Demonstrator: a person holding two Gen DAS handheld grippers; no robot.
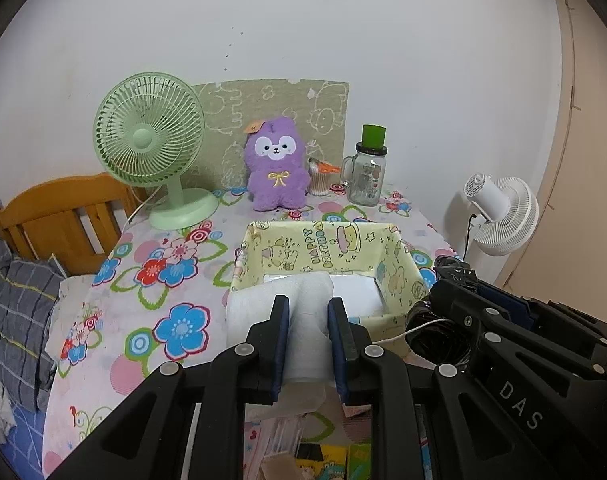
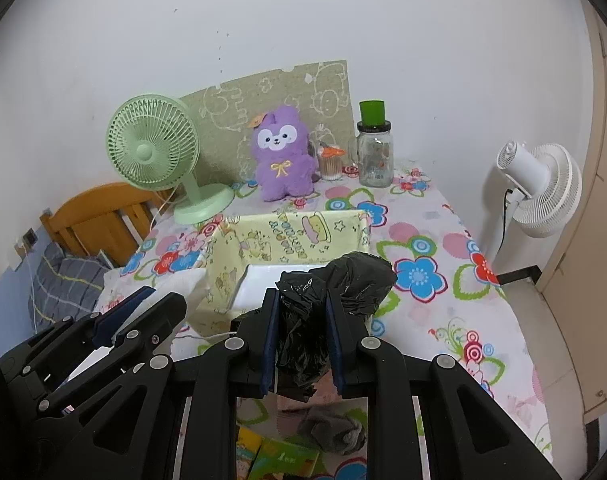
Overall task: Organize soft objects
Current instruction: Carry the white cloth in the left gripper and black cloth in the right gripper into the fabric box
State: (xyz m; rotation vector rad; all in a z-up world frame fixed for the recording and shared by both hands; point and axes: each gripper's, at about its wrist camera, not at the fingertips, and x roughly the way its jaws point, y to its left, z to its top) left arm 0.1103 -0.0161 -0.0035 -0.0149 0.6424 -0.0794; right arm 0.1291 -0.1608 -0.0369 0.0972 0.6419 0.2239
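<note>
Foam sheet, white and soft, sits clamped between the pads of the left gripper in the left wrist view, held just in front of the yellow cartoon box on the flowered tablecloth. Behind the box stand a green fan, a purple plush toy and a glass jar.

In the right wrist view, the right gripper is closed on a crumpled black plastic bag, held over the near right corner of the box. A grey cloth lies on the table below.
</note>
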